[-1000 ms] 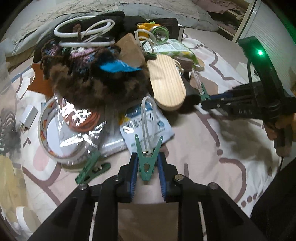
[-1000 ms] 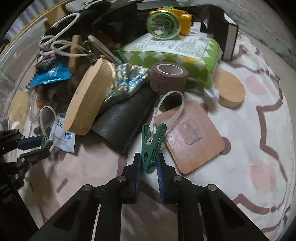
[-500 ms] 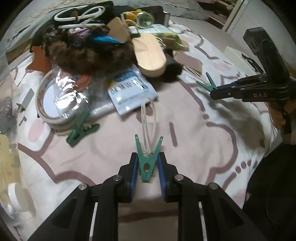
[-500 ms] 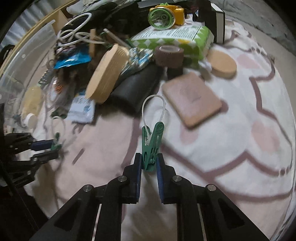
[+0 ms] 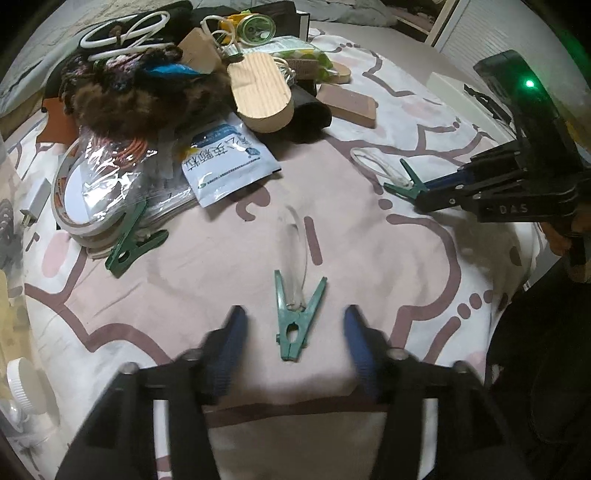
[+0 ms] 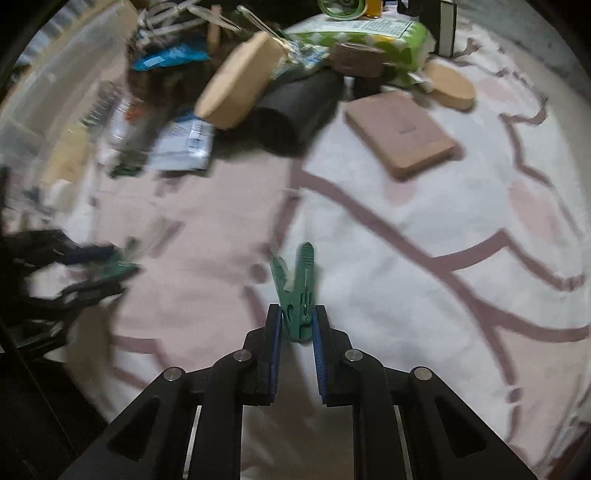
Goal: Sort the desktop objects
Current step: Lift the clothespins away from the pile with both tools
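In the left wrist view my left gripper (image 5: 293, 319) is open. A green clothes peg (image 5: 295, 317) with a clear loop lies flat on the patterned cloth (image 5: 369, 240) between its fingers. My right gripper (image 6: 297, 317) is shut on a second green peg (image 6: 299, 288). It also shows at the right of the left wrist view (image 5: 406, 184), where that peg's clear loop (image 5: 369, 162) rests on the cloth. A third green peg (image 5: 129, 243) lies at the left beside a tape roll (image 5: 85, 195).
A pile at the back holds a furry brown item (image 5: 140, 99), a wooden oval block (image 5: 262, 92), a white sachet (image 5: 225, 158), a black roll (image 5: 306, 114), a brown pad (image 5: 347, 103), white cables (image 5: 125, 33) and a green packet (image 6: 369, 33).
My left gripper pulled back from the pile and opened, leaving its peg on the cloth. My right gripper also drew back toward the front, still holding its peg.
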A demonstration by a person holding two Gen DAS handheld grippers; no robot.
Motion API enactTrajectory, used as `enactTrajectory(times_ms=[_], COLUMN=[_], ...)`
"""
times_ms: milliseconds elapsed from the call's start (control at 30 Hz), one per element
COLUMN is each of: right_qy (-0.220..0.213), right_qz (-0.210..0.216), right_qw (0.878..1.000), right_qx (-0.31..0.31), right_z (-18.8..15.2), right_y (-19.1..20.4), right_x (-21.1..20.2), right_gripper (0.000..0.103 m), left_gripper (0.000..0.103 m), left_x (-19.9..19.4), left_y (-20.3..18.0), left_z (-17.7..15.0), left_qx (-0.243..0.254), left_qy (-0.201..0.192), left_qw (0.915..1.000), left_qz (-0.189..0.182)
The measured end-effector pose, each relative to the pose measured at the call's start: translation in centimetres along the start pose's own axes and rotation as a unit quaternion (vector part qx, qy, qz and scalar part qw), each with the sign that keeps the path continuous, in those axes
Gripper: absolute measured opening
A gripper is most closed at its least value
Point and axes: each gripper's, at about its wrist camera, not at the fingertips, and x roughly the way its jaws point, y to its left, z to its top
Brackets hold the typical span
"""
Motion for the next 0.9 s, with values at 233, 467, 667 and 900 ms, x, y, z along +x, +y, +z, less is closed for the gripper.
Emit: enactTrajectory(times_ms=[233,467,667,900], right_qy=[-0.012,-0.051,-0.047,-0.046], right_qz=[-0.024,-0.052,-0.091,-0.073], right_qw=[0.999,0.997,0.994,0.996], right_qx=[-0.026,-0.036,-0.04,-0.009], right_z=[0.4,0.9,1.5,1.7], right_y=[0.8,1.2,0.4,-2.7], right_x=[-0.1,-1.2,-0.6,-1.5], right_gripper=[0.034,0.065,0.065,0.065], left_gripper=[0.056,0.056,0.056,0.046], left_x=[0.5,0.9,0.8,1.1], left_y=[-0.2,0.3,0.2,-0.6], left_z=[0.6,1.2,1.4,1.3], left_qx=[0.009,-0.001,0.002,0.027], left_qy=[0.0,0.003,-0.002,-0.001], left_qw=[0.9999,1.0,1.0,0.9996], left_qz=[0.004,0.0,-0.006,-0.001])
